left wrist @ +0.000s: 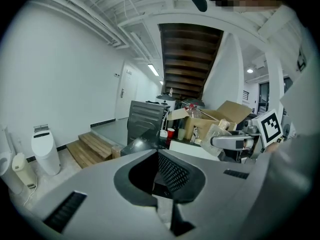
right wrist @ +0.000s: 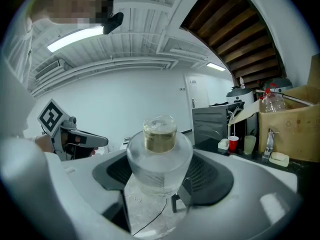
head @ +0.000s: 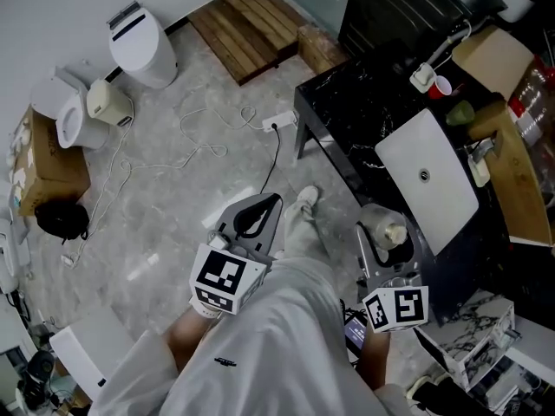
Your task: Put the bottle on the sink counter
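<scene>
A clear bottle (head: pixel 387 230) with a gold cap is clamped between the jaws of my right gripper (head: pixel 386 243). It hangs above the floor, just short of the near end of the black sink counter (head: pixel 342 124). In the right gripper view the bottle (right wrist: pixel 160 160) fills the gap between the pads. The white rectangular sink (head: pixel 444 199) is set into the counter beyond it. My left gripper (head: pixel 270 202) is over the floor left of the person's leg, jaws together and holding nothing. The left gripper view shows its tips (left wrist: pixel 158 153) meeting.
A red cup (head: pixel 442 87), a green cup (head: pixel 460 113) and cardboard boxes (head: pixel 494 55) crowd the counter's far end. A power strip (head: pixel 278 121) and cables lie on the floor. Wooden steps (head: pixel 253 20) are beyond it, and toilets (head: pixel 143 46) stand at the left.
</scene>
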Available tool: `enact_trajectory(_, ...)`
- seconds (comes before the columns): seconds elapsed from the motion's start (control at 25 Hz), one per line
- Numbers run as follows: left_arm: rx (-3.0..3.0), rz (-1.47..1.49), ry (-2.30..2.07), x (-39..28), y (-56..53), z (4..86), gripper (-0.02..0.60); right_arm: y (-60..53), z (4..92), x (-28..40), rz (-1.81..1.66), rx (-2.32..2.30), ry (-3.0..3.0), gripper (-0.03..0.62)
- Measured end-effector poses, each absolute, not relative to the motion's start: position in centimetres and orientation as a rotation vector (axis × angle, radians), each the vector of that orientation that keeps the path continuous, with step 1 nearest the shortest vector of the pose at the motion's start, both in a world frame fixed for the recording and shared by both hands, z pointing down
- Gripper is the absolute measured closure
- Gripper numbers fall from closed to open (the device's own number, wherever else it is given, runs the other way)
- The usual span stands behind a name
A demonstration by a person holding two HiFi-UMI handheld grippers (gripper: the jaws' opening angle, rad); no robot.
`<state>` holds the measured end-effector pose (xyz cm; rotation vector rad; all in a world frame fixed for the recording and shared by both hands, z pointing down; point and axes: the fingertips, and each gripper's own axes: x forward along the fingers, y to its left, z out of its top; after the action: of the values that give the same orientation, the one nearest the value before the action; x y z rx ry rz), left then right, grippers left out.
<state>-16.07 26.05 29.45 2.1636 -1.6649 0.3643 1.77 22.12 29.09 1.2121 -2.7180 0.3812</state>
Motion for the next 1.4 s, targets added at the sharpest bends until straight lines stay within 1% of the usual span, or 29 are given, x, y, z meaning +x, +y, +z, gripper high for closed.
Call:
enact_trajectory(0.56, 2.217, 0.426, -1.599, -16.3, 6.2, 28.7, 0.575, 4.2, 28.3, 2.1, 0.34, 1.335, -2.666, 0.252)
enact_trajectory(0.8, 2.234, 0.466, -1.579, -16.1, 0.3, 29.2, 0.575, -1.4, 28.9, 2.2, 0.386, 1.341, -2.678, 0.252)
enact_trajectory(1.08, 2.27, 0.479, -1.539, -15.1, -2.8, 29.3, 0.575, -4.3, 27.7, 1.6, 0.334, 1.336, -2.712, 0.252)
enact_trajectory(1.4, 2.337, 0.515, -1.435, -12.6, -4.9, 29.9, 0.575, -5.5, 28.2, 3.9, 0.356, 1.448, -2.646, 0.252)
